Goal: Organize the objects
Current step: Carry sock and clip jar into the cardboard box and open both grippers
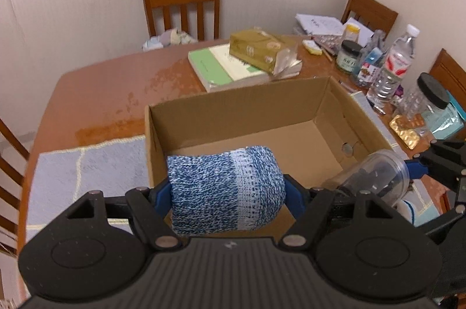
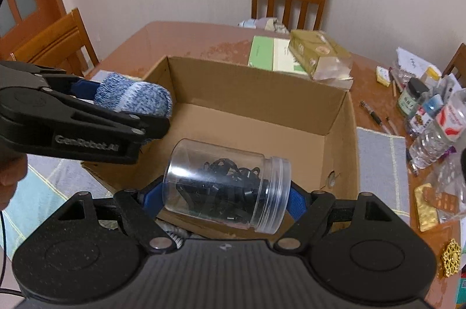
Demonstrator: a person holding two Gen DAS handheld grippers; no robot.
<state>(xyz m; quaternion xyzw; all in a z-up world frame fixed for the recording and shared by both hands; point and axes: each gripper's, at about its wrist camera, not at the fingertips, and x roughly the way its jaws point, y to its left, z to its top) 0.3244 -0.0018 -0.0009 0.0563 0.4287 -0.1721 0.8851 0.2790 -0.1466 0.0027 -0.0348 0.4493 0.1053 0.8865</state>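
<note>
My left gripper (image 1: 227,192) is shut on a rolled blue-and-white knitted cloth (image 1: 225,189), held over the near left part of an open cardboard box (image 1: 233,105). From the right wrist the same cloth (image 2: 137,96) and left gripper (image 2: 145,114) hang over the box's left wall. My right gripper (image 2: 222,198) is shut on a clear plastic jar (image 2: 227,183) lying sideways, with black small parts inside, above the box's near edge (image 2: 343,140). That jar (image 1: 375,178) shows at the right of the left wrist view. The box floor looks bare.
The box stands on a brown wooden table (image 1: 102,93) with a pale blue mat (image 1: 87,172) under it. Beyond lie stacked books (image 1: 230,67) and a gold tissue pack (image 1: 259,47). Bottles and jars (image 1: 390,67) crowd the right side. Wooden chairs (image 1: 180,6) ring the table.
</note>
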